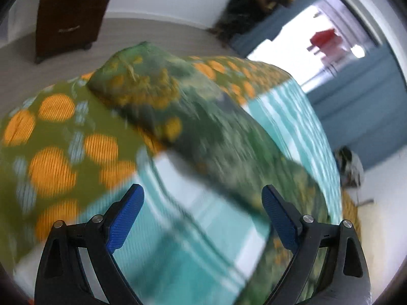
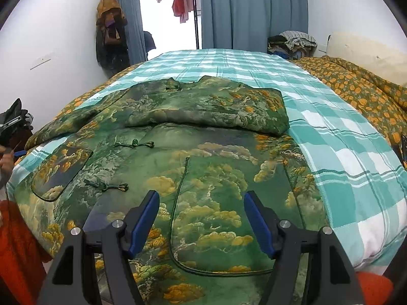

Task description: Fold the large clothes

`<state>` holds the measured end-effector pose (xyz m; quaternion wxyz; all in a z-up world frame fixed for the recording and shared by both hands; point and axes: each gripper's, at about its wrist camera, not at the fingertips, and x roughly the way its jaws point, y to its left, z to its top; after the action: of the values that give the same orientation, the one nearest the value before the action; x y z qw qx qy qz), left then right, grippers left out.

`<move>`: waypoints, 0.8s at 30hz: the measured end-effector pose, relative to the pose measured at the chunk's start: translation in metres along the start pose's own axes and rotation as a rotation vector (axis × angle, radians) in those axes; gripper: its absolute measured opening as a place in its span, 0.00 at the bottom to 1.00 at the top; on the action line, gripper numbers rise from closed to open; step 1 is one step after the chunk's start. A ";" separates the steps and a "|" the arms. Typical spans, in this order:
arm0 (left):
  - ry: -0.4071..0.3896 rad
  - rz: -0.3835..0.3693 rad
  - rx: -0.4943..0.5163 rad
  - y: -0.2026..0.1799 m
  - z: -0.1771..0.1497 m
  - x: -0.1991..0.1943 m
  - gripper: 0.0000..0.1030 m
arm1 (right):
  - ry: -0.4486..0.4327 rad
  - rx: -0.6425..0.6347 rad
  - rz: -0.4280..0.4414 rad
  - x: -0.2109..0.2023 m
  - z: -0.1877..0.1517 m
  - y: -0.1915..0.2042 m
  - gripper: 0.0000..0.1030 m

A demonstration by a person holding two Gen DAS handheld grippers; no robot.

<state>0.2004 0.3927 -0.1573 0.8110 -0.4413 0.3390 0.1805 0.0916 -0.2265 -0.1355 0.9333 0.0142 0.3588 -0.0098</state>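
Note:
A green padded jacket with a landscape print and knot buttons lies face up on the teal check blanket of a bed. One sleeve is folded across its chest, and the other sleeve stretches out to the left. My right gripper hovers open over the jacket's lower pocket, with nothing between its blue pads. The left wrist view is blurred. In it the outstretched sleeve lies ahead, and my left gripper stands wide open and holds nothing above the blanket.
An orange-flowered green sheet covers the bed's side, and a matching quilt lies at the right. A dark drawer cabinet stands on the floor. Coats hang on the wall beside blue curtains. A clothes pile sits beyond the bed.

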 end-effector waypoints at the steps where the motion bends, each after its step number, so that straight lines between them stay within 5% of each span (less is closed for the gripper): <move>1: -0.006 0.011 -0.015 0.001 0.010 0.008 0.91 | 0.007 -0.007 0.002 0.002 -0.001 0.002 0.68; 6: -0.017 0.047 -0.085 0.003 0.036 0.042 0.82 | 0.046 -0.023 0.018 0.015 -0.003 0.012 0.68; 8: -0.024 0.068 -0.096 0.003 0.035 0.049 0.61 | 0.053 -0.023 0.026 0.018 -0.003 0.014 0.68; 9: -0.027 0.090 -0.082 0.001 0.035 0.049 0.24 | 0.057 -0.024 0.030 0.019 -0.003 0.014 0.68; 10: -0.022 0.109 -0.062 -0.002 0.034 0.048 0.15 | 0.058 -0.024 0.032 0.019 -0.004 0.014 0.68; 12: -0.066 0.119 -0.006 -0.018 0.029 0.034 0.11 | 0.061 -0.018 0.041 0.020 -0.004 0.013 0.68; 15: -0.131 0.131 0.198 -0.069 0.024 0.007 0.10 | 0.047 0.002 0.050 0.017 -0.004 0.007 0.68; 19: -0.226 0.047 0.575 -0.182 -0.015 -0.034 0.10 | 0.039 0.029 0.059 0.015 -0.004 0.001 0.68; 24: -0.275 -0.116 1.028 -0.309 -0.126 -0.063 0.10 | 0.027 0.062 0.058 0.011 -0.002 -0.008 0.68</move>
<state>0.2893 0.1194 0.0228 0.9682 0.0228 0.2492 0.0021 0.0981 -0.2342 -0.1441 0.9274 0.0535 0.3703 0.0064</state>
